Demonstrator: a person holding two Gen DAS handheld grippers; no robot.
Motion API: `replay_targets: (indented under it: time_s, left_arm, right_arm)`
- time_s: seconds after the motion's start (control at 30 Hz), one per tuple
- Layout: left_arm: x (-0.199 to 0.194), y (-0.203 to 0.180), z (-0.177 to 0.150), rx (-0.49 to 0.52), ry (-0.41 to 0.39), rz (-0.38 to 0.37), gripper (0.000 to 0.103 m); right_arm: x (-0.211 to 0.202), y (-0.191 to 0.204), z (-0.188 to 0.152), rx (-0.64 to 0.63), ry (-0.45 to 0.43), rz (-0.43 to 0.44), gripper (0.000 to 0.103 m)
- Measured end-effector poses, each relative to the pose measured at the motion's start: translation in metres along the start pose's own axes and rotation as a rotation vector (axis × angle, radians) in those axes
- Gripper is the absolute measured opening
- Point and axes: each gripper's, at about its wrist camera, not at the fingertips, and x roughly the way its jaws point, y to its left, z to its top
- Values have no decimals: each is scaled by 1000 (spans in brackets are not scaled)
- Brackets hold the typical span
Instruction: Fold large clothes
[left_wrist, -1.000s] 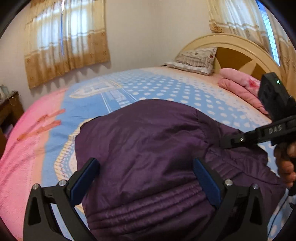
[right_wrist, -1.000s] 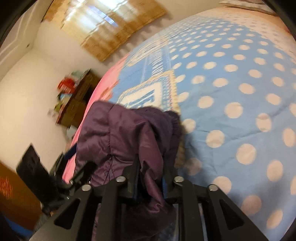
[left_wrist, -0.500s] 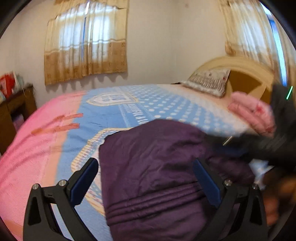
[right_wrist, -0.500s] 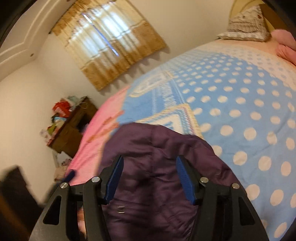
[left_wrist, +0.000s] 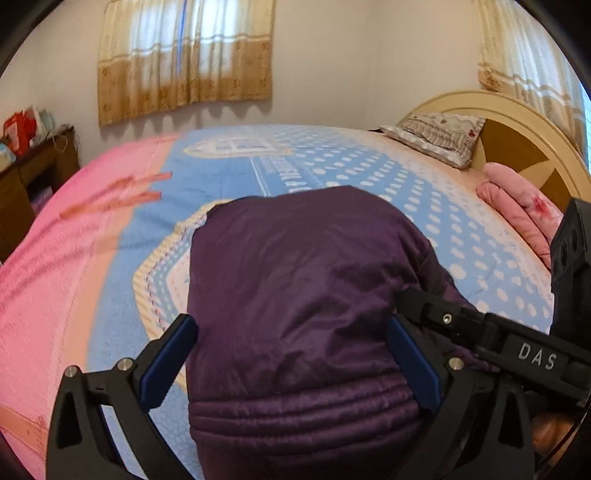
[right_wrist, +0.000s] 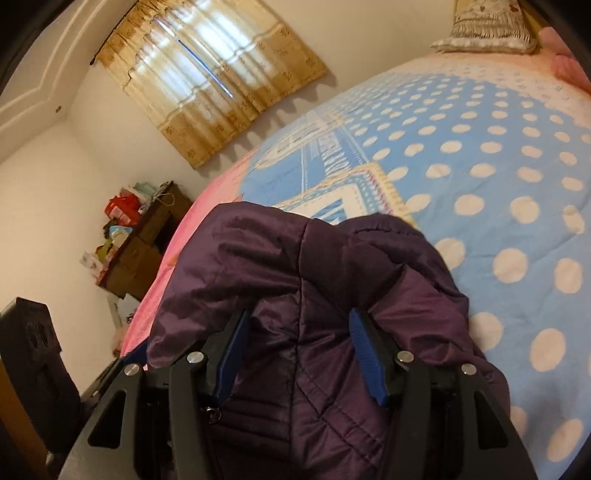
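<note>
1. R gripper (right_wrist: 297, 354): jaws apart w/ jacket cloth between; was clamped on a bunch a sec ago, so it let go.
2. L gripper (left_wrist: 291, 363): jaws wide, holding nothing.
3. Purple jacket (left_wrist: 295, 280) lies bundled on bedspread (left_wrist: 110, 258), 12 o'clock of both; fold laid, regrasp likely next.

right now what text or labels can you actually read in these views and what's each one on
"DAS": raised letters on the black body of the right gripper, seen in the left wrist view.
Lettering printed along a stripe on the blue bedspread: blurred and too small to read in both views.
Boxes and packets on the wooden cabinet: any print too small to read.
The purple jacket shows no visible label or text.
</note>
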Motion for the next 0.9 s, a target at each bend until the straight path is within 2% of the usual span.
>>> replay_targets:
  time_s: [0.2,0.3,0.57,0.9]
  left_arm:
    - [7,1,-3,-27,23,-22,103]
    - [9,-2,-4,-15,20,-5,103]
    - [15,6,-6,-52,34,-41,103]
    - [15,6,-7,-56,32,-43,103]
  right_arm:
    - [14,-18,2,74,28,84,58]
    - [18,-17,2,74,36,81,58]
    - [24,-13,3,56,48,65,58]
    - [25,-14,1,52,40,70,58]
